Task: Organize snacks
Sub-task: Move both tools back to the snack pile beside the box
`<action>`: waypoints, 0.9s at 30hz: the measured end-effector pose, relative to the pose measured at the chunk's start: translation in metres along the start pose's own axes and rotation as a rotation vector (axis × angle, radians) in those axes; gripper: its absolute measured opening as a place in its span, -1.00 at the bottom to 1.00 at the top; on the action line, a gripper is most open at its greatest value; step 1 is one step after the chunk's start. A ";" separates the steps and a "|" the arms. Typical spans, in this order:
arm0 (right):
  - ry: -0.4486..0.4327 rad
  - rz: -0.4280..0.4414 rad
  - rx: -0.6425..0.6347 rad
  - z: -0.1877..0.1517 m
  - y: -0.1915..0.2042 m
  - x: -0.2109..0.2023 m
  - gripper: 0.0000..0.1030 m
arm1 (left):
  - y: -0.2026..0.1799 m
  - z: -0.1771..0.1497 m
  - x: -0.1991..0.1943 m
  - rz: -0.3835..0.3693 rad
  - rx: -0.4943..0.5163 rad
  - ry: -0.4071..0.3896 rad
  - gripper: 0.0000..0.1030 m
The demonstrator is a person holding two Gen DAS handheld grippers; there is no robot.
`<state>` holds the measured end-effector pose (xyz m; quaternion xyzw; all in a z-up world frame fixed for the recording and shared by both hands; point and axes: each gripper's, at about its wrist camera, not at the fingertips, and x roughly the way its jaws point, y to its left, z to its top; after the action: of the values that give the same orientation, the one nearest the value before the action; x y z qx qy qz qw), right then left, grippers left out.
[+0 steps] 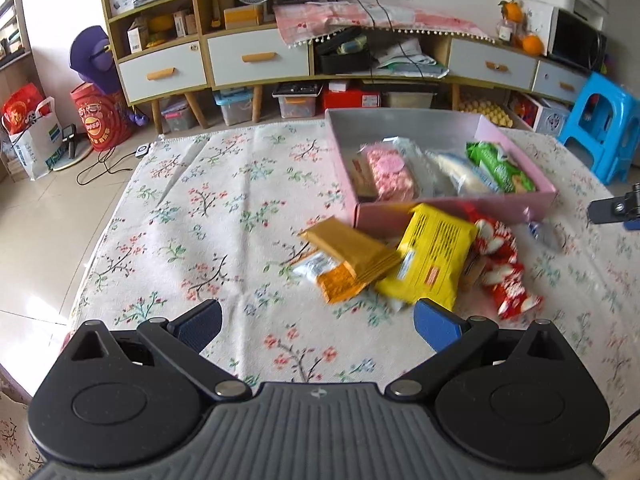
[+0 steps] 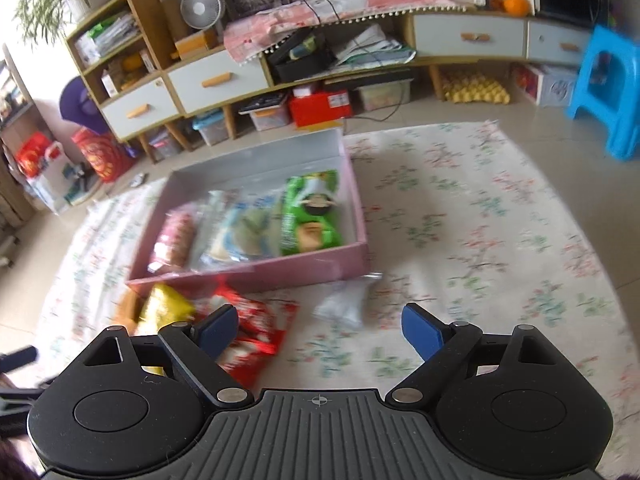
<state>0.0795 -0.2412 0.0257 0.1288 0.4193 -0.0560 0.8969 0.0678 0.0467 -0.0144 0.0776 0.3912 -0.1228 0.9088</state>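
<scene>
Loose snacks, incl. the yellow pack [image 1: 430,262] & red pack [image 2: 248,330], are seen just in front of the pink box [image 1: 452,206] w/ both left gripper [image 1: 318,326] & right gripper [image 2: 320,330] spread wide, nothing gripped, held above the packs.

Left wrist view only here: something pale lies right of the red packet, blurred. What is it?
Observer: A clear packet with white contents, on the cloth before the pink box's near corner.
Operator: Right gripper holding anything?
Observer: No. The right gripper is open and empty, one finger over the red packet.
Operator: Room beside the green packet?
Observer: A narrow bare strip shows between the green packet and the box's end wall.
</scene>
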 end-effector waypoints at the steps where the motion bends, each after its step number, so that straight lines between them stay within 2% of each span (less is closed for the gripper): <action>1: -0.007 -0.011 -0.013 -0.001 -0.004 0.001 0.76 | 0.002 -0.003 0.001 -0.005 0.003 -0.002 0.99; 5: -0.007 -0.056 -0.071 -0.009 -0.016 0.008 0.76 | -0.002 -0.013 0.003 -0.045 0.026 0.006 0.99; 9: 0.007 -0.065 -0.136 -0.018 -0.021 0.018 0.76 | -0.015 -0.021 0.007 -0.092 0.032 0.019 0.99; 13: 0.003 -0.033 -0.182 -0.021 -0.021 0.024 0.76 | -0.036 -0.025 0.008 -0.134 0.080 0.012 0.98; 16: -0.005 0.041 -0.188 -0.019 -0.018 0.028 0.76 | -0.054 -0.024 0.009 -0.171 0.112 -0.011 0.94; 22: 0.011 0.244 -0.239 -0.010 0.001 0.039 0.76 | -0.083 -0.019 0.015 -0.269 0.137 -0.048 0.56; 27: 0.019 0.292 -0.273 -0.002 0.015 0.051 0.68 | -0.095 -0.015 0.024 -0.306 0.143 -0.046 0.25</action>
<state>0.1141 -0.2261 -0.0122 0.0660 0.4083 0.1334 0.9006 0.0461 -0.0451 -0.0462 0.0788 0.3680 -0.2890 0.8803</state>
